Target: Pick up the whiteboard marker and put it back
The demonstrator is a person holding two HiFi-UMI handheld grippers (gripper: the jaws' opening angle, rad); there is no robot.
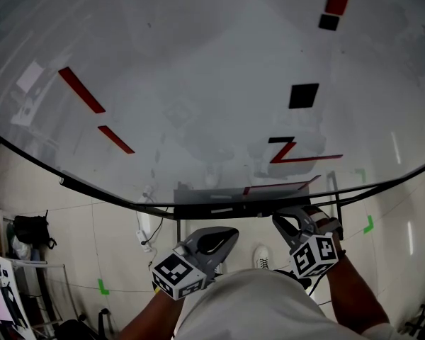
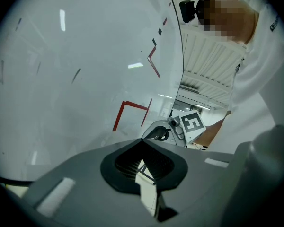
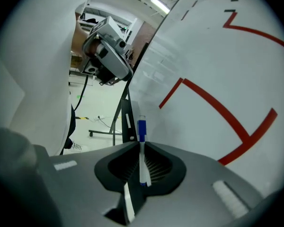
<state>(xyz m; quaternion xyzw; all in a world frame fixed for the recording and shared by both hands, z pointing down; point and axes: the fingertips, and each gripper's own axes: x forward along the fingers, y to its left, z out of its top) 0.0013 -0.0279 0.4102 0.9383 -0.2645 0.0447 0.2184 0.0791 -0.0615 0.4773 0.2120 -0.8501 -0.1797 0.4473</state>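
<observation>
A: Gripping the marker (image 3: 142,151) mid-barrel, you have your right gripper (image 3: 138,144) with its jaws clamped on it, blue cap pointing out beside the whiteboard (image 3: 213,70).

B: Your left gripper (image 2: 143,143) has its jaws together on nothing.

A: The marker looks light, stiff and smooth, so it may swivel in your jaws.

B: Hold the white barrel, not the cap, which could pull off. The ledge (image 1: 241,205) under the whiteboard seems the likely home.
</observation>
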